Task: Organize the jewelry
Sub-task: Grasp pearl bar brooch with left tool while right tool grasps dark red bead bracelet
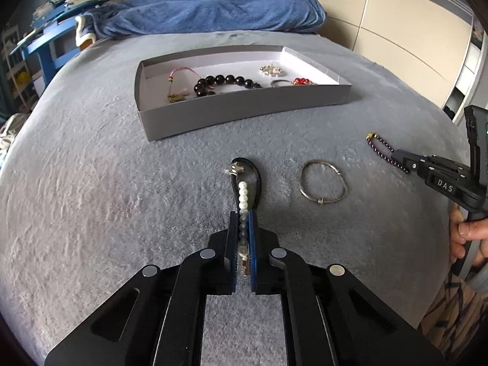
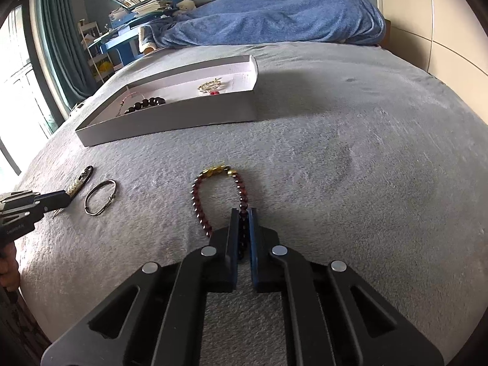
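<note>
Two bracelets are now clamped on the bed (image 1: 91,183): our left claw (image 1: 243,213) grips the pearl bracelet (image 1: 243,193), our right claw (image 2: 243,212) the garnet bracelet (image 2: 199,204). Next we lift both into the tray (image 1: 244,108), leaving the bangle (image 1: 323,183). "DAS" is legible on the right claw.

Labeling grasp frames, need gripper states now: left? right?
Left gripper: shut on the pearl bracelet.
Right gripper: shut on the dark red bead bracelet.
</note>
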Demonstrator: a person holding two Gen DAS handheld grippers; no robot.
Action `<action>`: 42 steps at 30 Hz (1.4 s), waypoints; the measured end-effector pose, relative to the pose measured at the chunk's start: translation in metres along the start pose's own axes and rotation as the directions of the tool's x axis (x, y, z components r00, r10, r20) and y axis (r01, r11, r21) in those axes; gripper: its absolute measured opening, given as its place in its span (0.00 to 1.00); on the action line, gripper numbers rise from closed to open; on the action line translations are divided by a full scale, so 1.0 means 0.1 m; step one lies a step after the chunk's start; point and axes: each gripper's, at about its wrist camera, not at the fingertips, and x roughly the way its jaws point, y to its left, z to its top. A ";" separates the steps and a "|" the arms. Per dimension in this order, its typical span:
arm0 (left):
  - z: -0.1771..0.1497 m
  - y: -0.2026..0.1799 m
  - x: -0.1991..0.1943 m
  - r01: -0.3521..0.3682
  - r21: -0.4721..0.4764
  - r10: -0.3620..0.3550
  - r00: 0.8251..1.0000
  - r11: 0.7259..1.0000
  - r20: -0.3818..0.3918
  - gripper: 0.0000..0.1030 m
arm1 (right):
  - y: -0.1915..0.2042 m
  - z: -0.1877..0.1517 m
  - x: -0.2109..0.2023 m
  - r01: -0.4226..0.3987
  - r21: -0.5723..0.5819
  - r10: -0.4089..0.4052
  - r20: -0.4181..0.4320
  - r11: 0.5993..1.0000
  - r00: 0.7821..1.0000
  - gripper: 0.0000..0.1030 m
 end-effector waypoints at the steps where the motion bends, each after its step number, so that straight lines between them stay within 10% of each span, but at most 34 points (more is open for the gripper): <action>1: 0.00 0.00 -0.02 0.005 -0.007 -0.005 1.000 1.000 0.007 0.06 | 0.00 0.00 0.00 -0.001 0.000 0.001 0.002 1.000 1.000 0.06; 42: -0.21 0.37 -0.20 0.063 -0.112 -0.062 0.998 0.992 0.009 0.17 | 0.02 0.03 -0.07 -0.037 0.016 0.037 0.028 0.999 0.999 0.06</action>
